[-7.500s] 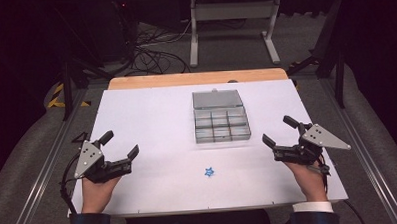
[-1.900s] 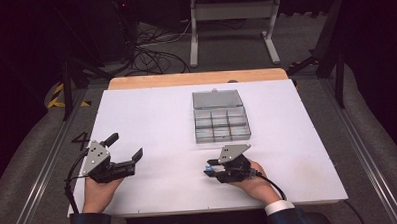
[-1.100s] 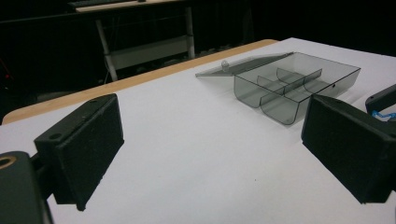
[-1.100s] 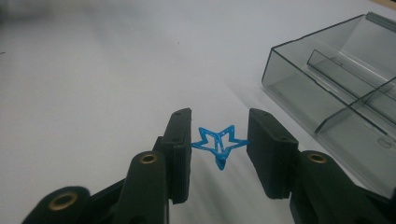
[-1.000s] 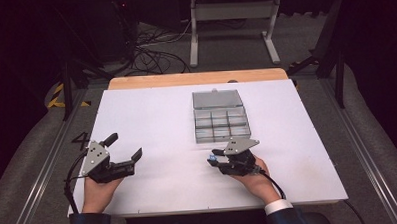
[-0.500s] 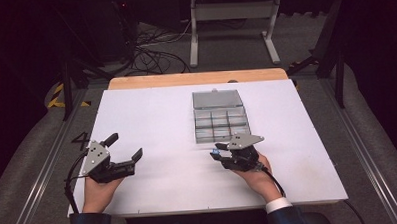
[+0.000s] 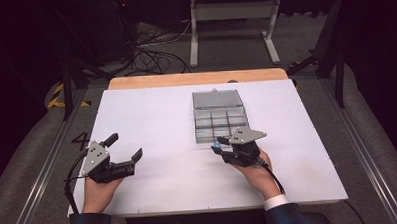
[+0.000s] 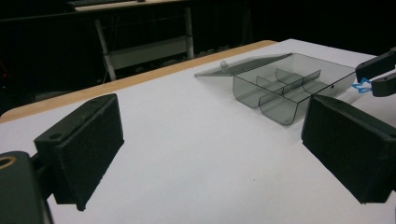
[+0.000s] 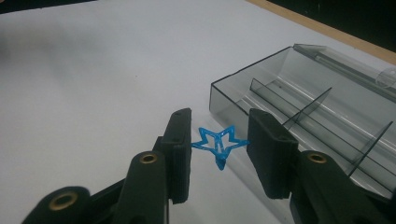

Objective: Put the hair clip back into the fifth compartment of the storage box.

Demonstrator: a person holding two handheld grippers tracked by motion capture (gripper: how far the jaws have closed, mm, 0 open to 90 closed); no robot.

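We see bare white table [image 7: 171, 118] between both grippers, open passage. Ahead of right gripper [image 7: 219, 147], the compartment box [image 7: 221, 122] near wall blocks; open lid [image 7: 217, 98] lies behind.

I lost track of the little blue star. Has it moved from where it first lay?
Yes. The blue star, pinched in the right claw, has gone up and right to the compartment box's near-left corner.

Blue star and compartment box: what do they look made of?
Blue star: likely thin moulded plastic, glossy; an open outline frame, it keeps its shape where the right claw pinches it by its points.
Compartment box: smoky clear hard plastic, smooth; dividers and the white table show through its walls, and its hinged lid lies open. It could be acrylic or similar.
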